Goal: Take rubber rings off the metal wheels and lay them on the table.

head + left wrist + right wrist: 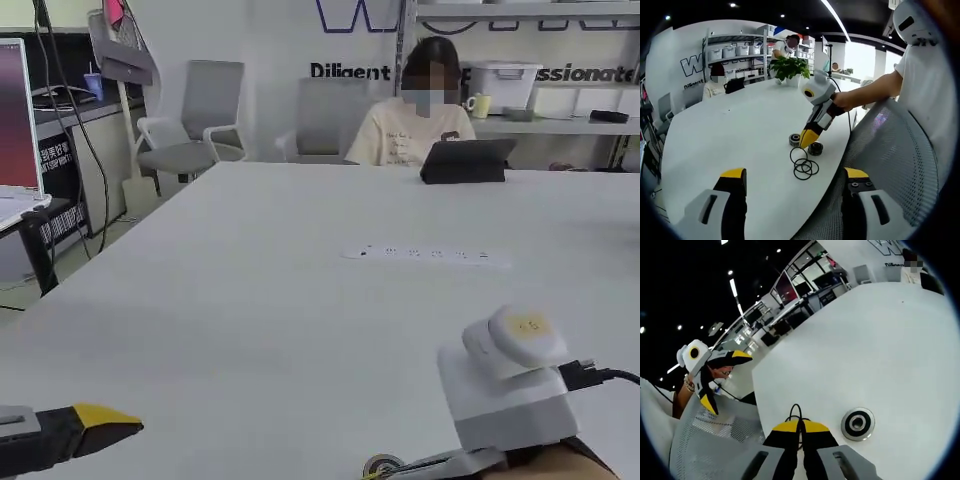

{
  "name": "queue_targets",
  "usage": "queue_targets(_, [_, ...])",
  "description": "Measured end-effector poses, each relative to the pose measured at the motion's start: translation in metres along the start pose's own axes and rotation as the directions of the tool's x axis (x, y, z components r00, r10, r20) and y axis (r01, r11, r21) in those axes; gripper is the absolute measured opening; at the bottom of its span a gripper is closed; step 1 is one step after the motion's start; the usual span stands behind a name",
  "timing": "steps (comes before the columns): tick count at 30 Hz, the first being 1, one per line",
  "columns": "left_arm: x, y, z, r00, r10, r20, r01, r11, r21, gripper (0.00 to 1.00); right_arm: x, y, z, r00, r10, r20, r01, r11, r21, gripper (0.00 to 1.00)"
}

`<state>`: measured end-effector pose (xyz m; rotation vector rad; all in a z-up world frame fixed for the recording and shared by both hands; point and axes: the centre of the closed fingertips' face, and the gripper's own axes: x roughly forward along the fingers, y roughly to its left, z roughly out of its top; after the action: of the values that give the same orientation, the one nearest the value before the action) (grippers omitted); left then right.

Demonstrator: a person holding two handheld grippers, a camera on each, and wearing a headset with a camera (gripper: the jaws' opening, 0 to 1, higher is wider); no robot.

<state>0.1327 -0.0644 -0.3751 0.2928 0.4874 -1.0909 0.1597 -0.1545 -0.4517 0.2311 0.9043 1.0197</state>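
Note:
Two metal wheels (795,139) (815,148) lie near the table's edge, with several loose black rubber rings (804,166) just in front of them. My right gripper (807,142) points down between the wheels, shut on a thin black rubber ring (795,413) that loops out past its yellow tips (800,428). One wheel (858,423) lies flat just right of those tips and peeks in low in the head view (382,466). My left gripper (795,175) hovers open off the table's edge, away from the wheels, holding nothing; the right gripper view sees it at left (725,380).
The white table (300,300) stretches far ahead, with a white power strip (425,254) across its middle. A person sits at the far side behind a dark tablet (467,160). A potted plant (790,67) stands farther along. A mesh chair back (890,160) is beside me.

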Motion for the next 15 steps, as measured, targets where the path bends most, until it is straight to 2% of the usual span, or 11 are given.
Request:
queue_targets(5, [-0.001,0.000,-0.002,1.0000,0.007,0.001,-0.007,1.000,-0.006,0.75,0.005,-0.004,-0.009,0.9996,-0.007,-0.029,0.007,1.000,0.010,0.00])
queue_targets(8, [-0.002,0.000,-0.003,0.9999,0.013,0.004,-0.013,1.000,-0.012,0.75,0.005,-0.014,-0.015,0.9961,-0.063,-0.062,0.062,0.998,-0.011,0.00])
queue_targets(15, [-0.002,0.002,-0.003,0.9998,0.018,0.007,-0.018,1.000,-0.017,0.75,0.005,-0.017,-0.015,0.9939,-0.083,-0.073,0.082,0.996,-0.024,0.00])
